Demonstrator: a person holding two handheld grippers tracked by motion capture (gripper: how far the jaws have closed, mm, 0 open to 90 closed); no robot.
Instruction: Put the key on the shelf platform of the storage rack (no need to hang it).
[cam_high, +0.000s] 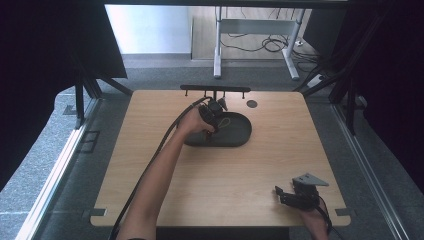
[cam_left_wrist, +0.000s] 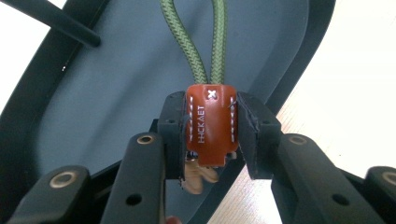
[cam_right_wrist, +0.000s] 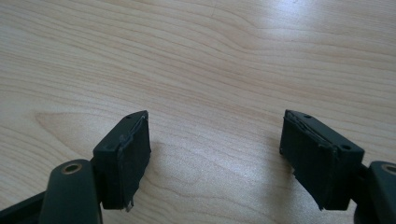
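Left gripper (cam_left_wrist: 211, 135): jaws pinching the leather tab (cam_left_wrist: 211, 125) over the tray (cam_left_wrist: 116, 84).
Right gripper (cam_right_wrist: 215, 158): jaws spread, above bare table (cam_right_wrist: 196, 60).

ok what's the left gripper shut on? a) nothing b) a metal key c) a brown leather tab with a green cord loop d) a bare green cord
c: the left gripper has its jaws closed on both sides of the brown leather tab, with the green cord loop rising from it over the dark tray.

Light wood table (cam_high: 280, 150) — dark oval tray (cam_high: 240, 135) on far-centre part
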